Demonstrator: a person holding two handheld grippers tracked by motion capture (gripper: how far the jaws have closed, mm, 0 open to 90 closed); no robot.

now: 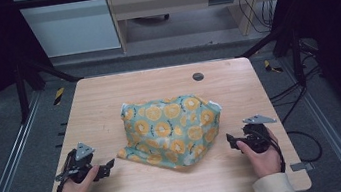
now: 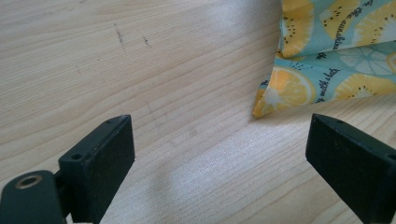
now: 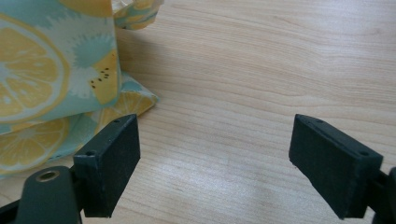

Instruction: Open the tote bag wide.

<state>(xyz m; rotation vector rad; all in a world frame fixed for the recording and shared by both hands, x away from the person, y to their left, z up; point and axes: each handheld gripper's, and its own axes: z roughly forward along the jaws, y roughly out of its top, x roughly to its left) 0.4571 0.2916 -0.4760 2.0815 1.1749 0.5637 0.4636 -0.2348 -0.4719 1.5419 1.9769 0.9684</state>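
Both grippers are wide open and hold nothing: the left gripper (image 1: 110,163) and the right gripper (image 1: 231,142) sit on the wooden table (image 1: 108,97), either side of the lumpy lemon-print cloth (image 1: 173,131). Close up, the left gripper view shows small writing on it (image 2: 327,86), too cut off to read.

The cloth (image 1: 171,131) is showing a teal ground printed with yellow-orange citrus slices and small dark lettering. The table (image 1: 108,99) is showing pale wood grain, and the grippers' jaws are looking black.
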